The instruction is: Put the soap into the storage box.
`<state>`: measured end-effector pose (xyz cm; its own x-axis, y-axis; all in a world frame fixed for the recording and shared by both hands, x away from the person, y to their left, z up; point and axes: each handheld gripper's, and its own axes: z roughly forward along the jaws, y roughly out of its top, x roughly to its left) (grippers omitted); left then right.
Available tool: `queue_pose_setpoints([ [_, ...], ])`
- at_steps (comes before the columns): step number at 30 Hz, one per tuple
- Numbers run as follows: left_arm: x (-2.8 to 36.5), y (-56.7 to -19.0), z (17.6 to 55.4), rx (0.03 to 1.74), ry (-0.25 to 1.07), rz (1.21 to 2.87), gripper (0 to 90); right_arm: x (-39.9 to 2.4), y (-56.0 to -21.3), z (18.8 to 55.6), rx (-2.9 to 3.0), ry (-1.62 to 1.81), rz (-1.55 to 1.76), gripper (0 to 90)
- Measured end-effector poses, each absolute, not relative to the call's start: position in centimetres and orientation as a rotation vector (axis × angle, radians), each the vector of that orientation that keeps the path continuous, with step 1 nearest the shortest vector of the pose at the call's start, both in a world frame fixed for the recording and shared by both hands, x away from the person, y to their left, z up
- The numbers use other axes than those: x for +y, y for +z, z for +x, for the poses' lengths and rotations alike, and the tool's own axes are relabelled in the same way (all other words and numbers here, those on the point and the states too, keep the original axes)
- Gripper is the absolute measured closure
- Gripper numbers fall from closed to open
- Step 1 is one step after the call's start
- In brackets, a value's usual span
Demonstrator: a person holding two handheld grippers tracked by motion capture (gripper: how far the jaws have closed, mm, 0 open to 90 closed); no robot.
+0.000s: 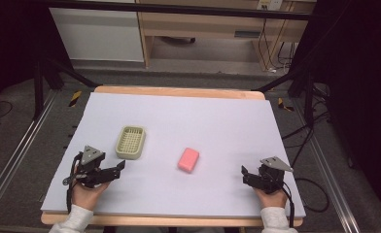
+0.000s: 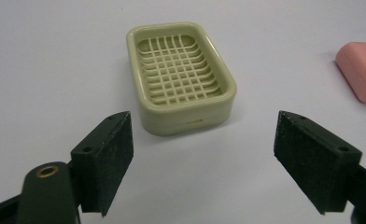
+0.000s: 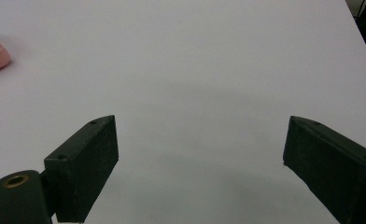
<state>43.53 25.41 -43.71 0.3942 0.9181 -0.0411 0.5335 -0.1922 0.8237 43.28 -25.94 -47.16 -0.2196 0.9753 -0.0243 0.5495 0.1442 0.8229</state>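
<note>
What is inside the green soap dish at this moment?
Nothing lies inside the soap dish: its slatted grid floor is bare. The pink soap rests apart on the table. What is under the dish is hidden by the dish itself.

Wooden table (image 1: 179,91) covered by pale lilac sheet (image 1: 213,121). Lying on sheet: empty green slotted soap dish (image 1: 130,142), pink soap bar (image 1: 188,159) well apart to its right.

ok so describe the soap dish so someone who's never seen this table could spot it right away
Start at the pale mat covering the table and look to its left half, just ahead of the left hand-held gripper. There sits the soap dish, a rounded rectangular tray. Unlike the solid pink soap bar to its right, it is pale green with a slotted grid floor.
</note>
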Motion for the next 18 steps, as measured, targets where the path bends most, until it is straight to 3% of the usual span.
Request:
queue_pose_setpoints([
  [18,23.0,-42.1,44.2,1.160,0.636,1.895,19.9,-25.4,-47.2,43.6,1.838,0.943,1.447,10.3],
])
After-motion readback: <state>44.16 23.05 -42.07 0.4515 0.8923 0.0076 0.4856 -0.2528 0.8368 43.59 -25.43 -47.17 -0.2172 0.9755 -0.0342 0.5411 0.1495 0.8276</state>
